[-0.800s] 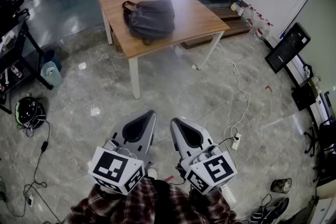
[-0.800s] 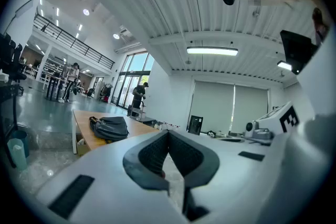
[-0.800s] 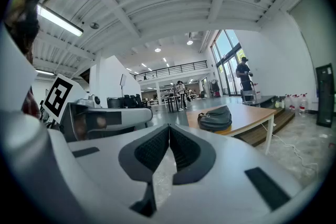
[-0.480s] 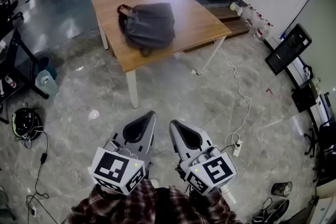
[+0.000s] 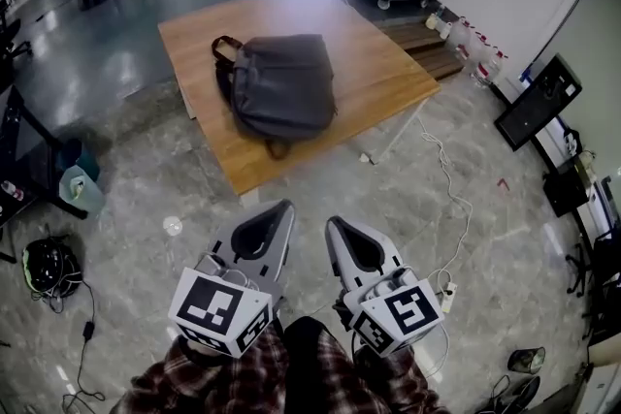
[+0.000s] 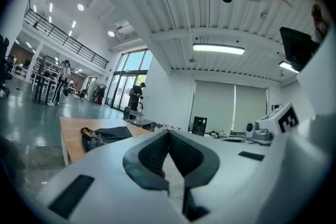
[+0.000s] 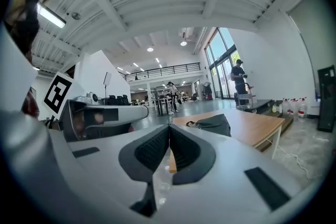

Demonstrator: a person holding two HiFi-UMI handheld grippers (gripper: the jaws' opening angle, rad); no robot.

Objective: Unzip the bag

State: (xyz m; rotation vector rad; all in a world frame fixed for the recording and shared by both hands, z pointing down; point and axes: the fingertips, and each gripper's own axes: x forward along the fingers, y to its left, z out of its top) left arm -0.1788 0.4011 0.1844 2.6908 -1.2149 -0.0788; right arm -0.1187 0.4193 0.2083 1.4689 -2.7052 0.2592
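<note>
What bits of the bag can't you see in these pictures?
Zip: in the head view the bag is too small and blurry to show it.
Bag's bottom edge: the left gripper covers it in the left gripper view.
Same in the right gripper view, behind the right gripper.
Bag's underside: lies against the table in every view.

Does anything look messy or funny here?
Nothing is spilled or broken. The dark grey backpack lies flat and crooked on the wooden table, and a loose white cable snakes across the floor.
</note>
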